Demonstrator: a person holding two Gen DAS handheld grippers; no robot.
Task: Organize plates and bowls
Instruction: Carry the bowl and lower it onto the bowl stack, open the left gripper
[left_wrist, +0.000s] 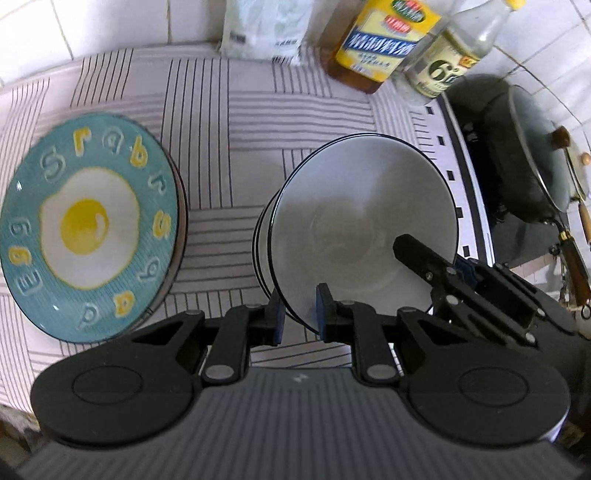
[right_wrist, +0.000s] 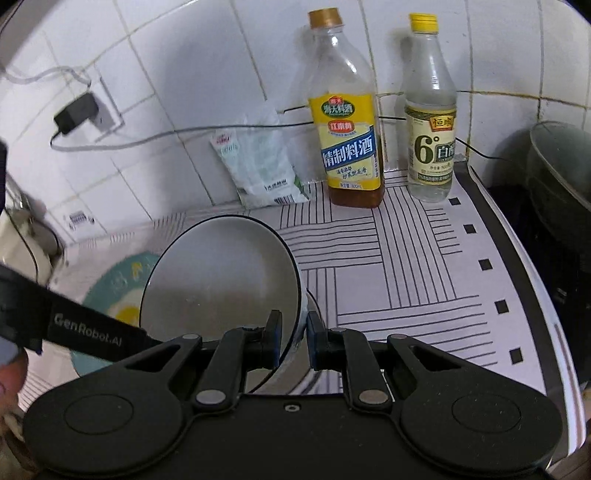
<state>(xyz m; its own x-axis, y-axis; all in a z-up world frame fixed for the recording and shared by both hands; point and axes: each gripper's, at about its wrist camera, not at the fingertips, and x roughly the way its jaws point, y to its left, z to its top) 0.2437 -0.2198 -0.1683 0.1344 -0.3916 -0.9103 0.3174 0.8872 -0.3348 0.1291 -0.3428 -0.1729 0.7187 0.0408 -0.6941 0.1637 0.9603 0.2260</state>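
White bowls (left_wrist: 364, 221), stacked and tilted above the striped desk (left_wrist: 229, 122), were clamped at their near rim by left tool (left_wrist: 300, 314) and right tool (right_wrist: 293, 341); the desk's right side lay free.

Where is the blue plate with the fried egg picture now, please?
In the left wrist view, the blue egg plate lies on the striped cloth, left of the white bowls.

We note a glazed, glossy ceramic finish on the white bowl (left_wrist: 365, 206) and the teal egg plate (left_wrist: 88, 225), whose letters stand in relief. The striped cloth (left_wrist: 258, 122) looks matt and woven. The two bottles (right_wrist: 347, 122) appear clear plastic with glossy paper labels, and the wall tiles (right_wrist: 177, 66) are shiny.
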